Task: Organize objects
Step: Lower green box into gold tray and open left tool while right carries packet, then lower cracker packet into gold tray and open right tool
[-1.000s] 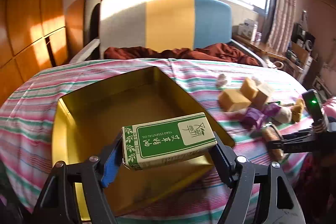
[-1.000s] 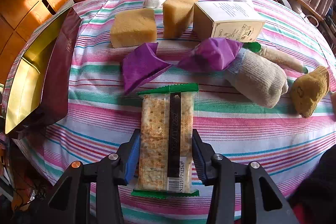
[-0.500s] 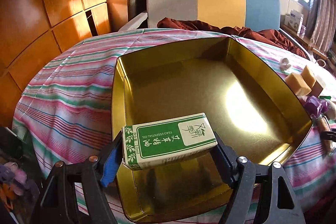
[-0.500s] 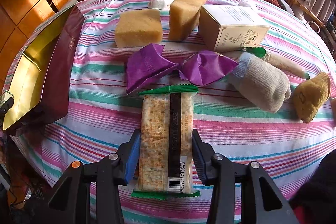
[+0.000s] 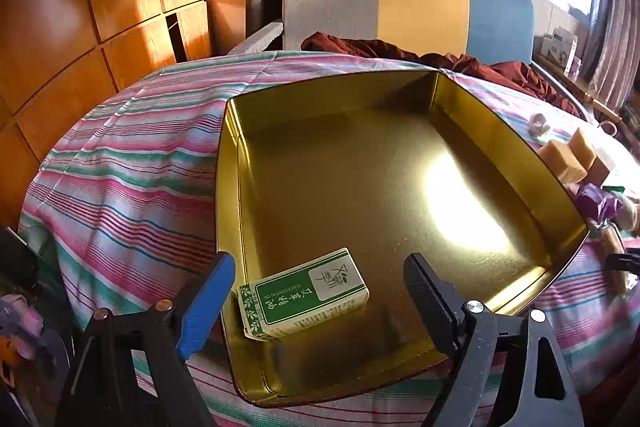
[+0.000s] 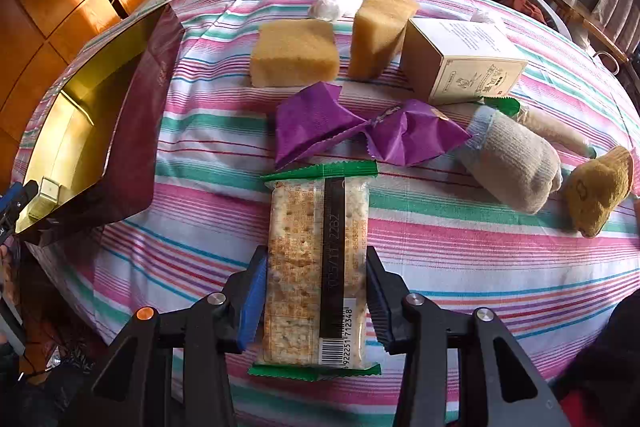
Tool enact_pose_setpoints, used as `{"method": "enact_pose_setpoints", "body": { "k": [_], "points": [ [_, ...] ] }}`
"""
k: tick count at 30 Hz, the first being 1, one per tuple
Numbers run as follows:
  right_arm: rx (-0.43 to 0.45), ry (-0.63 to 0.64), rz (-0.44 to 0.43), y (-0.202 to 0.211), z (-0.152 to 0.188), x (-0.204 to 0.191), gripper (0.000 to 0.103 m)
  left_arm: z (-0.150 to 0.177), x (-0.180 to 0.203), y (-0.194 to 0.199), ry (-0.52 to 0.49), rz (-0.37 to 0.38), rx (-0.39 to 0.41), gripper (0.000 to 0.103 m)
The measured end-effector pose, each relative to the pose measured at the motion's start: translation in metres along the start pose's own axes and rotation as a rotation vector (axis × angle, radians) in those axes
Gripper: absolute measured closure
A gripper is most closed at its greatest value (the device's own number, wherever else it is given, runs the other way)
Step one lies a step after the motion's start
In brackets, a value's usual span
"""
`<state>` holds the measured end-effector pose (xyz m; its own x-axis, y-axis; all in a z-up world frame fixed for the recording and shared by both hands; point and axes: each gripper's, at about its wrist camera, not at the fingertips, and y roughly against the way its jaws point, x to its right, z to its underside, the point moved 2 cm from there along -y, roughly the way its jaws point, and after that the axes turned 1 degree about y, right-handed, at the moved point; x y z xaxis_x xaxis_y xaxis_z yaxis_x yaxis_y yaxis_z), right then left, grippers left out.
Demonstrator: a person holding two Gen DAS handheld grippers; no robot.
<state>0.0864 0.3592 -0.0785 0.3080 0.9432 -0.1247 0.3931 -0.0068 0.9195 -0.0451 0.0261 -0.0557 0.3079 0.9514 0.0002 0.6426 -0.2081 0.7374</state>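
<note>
Gold tin [image 5: 516, 163] sits on the striped cloth [image 5: 132, 163], filling mid-frame in the left wrist view. Green box [image 5: 304, 293] lies flat on the tin floor at 7 o'clock, by the near-left wall. Left gripper [image 5: 320, 301] is spreading its jaws; the box sits between them but neither pad touches it, so it is let go. Its far end looks lifted or on the tin's edge; can't tell which.

Right gripper [image 6: 316, 301] is clamped on a cracker pack [image 6: 318, 267], pads pressed on both long sides. Near end of the pack drops below the fingers, partly hidden. Can't tell whether the pack still rests on the cloth or is lifted.

Right wrist view, other items:
- two sponges [image 6: 296, 51] at 12 o'clock, a white wad [image 6: 334, 5] behind them, half hidden
- carton [image 6: 460, 61] at 1 o'clock, print too small to read
- purple wrappers [image 6: 360, 133] just beyond the pack
- grey sock [image 6: 512, 159] at 2 o'clock, covers part of a wrapped roll behind it
- brown sock [image 6: 600, 189] at 3 o'clock

Tin is at 9 o'clock here, its dark red outer wall facing the camera, the interior mostly cut off. Glare washes out part of the tin floor in the left view. Bottom corners of both views are dark clutter, unreadable.
</note>
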Motion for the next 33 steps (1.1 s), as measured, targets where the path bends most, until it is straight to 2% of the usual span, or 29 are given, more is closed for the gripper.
{"method": "enact_pose_setpoints", "body": {
  "k": [5, 8, 11, 13, 15, 18, 21, 26, 32, 33],
  "points": [
    [0.076, 0.066, -0.071, 0.022, -0.022, -0.044, 0.058, -0.011, -0.016, 0.026, 0.069, 0.004, 0.092, 0.012],
    [0.142, 0.152, -0.142, 0.045, -0.036, -0.083, 0.058, -0.018, -0.032, 0.037, 0.12, -0.008, 0.128, 0.012],
    [0.17, 0.243, -0.206, 0.047, -0.06, -0.131, 0.058, -0.021, -0.044, 0.046, 0.146, -0.031, 0.152, 0.01],
    [0.161, 0.294, -0.226, 0.039, -0.071, -0.162, 0.058, -0.02, -0.053, 0.049, 0.166, -0.042, 0.16, 0.004],
    [0.134, 0.338, -0.231, 0.024, -0.079, -0.191, 0.058, -0.017, -0.061, 0.049, 0.194, -0.049, 0.158, 0.003],
    [0.053, 0.356, -0.244, -0.005, -0.083, -0.224, 0.058, -0.01, -0.074, 0.049, 0.223, -0.066, 0.144, 0.002],
    [-0.009, 0.37, -0.218, -0.04, -0.083, -0.247, 0.058, -0.002, -0.085, 0.047, 0.246, -0.078, 0.129, 0.002],
    [-0.083, 0.378, -0.217, -0.069, -0.074, -0.266, 0.058, 0.011, -0.099, 0.044, 0.272, -0.094, 0.106, 0.0],
    [-0.091, 0.372, -0.272, -0.068, -0.065, -0.272, 0.053, 0.014, -0.103, 0.04, 0.288, -0.1, 0.09, 0.0],
    [-0.087, 0.372, -0.278, -0.066, -0.063, -0.271, 0.05, 0.014, -0.102, 0.04, 0.285, -0.104, 0.089, 0.0]
  ]
}}
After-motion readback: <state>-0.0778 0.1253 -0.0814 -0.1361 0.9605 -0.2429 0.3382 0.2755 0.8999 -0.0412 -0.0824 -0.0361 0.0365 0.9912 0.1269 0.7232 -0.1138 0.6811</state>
